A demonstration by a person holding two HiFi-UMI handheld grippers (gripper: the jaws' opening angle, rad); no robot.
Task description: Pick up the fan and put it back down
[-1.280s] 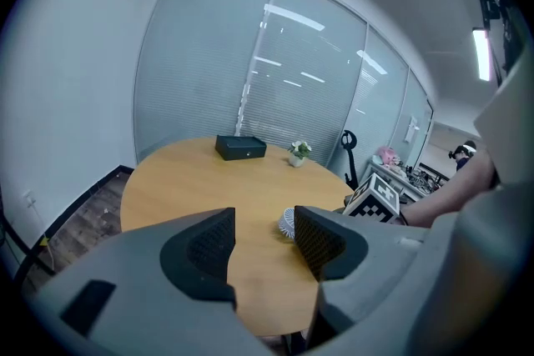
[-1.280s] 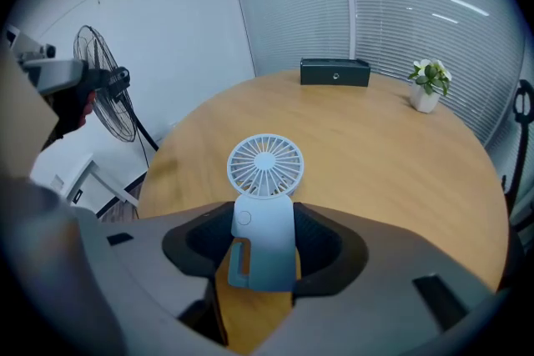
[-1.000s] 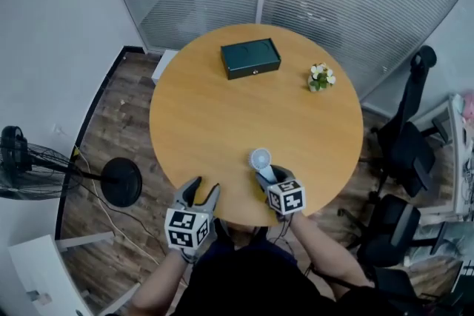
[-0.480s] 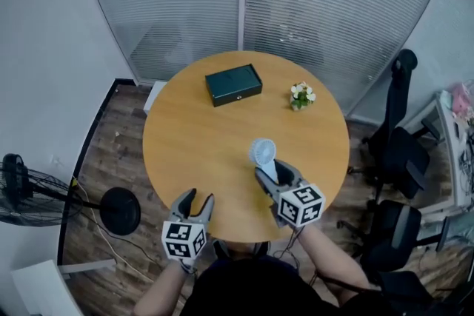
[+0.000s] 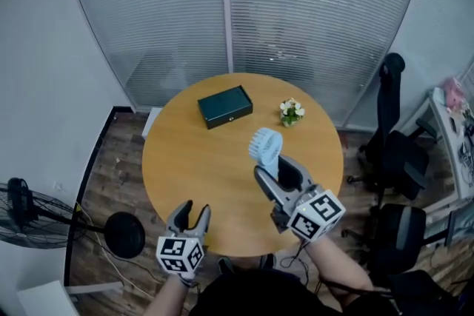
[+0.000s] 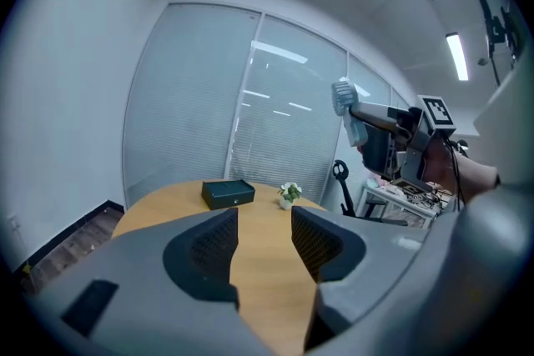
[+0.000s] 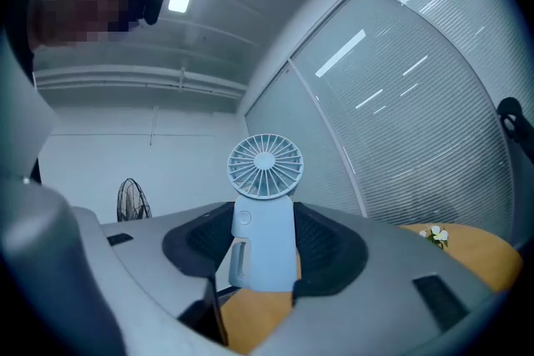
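Right gripper view showed the right claw (image 7: 265, 250) clenched on the pale blue fan (image 7: 264, 208), held upright in the air over the surface's (image 5: 200, 159) near right part. The left claw (image 5: 193, 212), released and empty, had just been closing slightly by the near edge.

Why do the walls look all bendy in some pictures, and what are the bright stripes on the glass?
Left gripper view: the wide lens curves the glass wall and darkens the corners; a ceiling light glares white. Right gripper view: same bending; the stripes look like ceiling lights reflected in the glass; the handheld fan is sharp. Head view: lines less bowed, light even.
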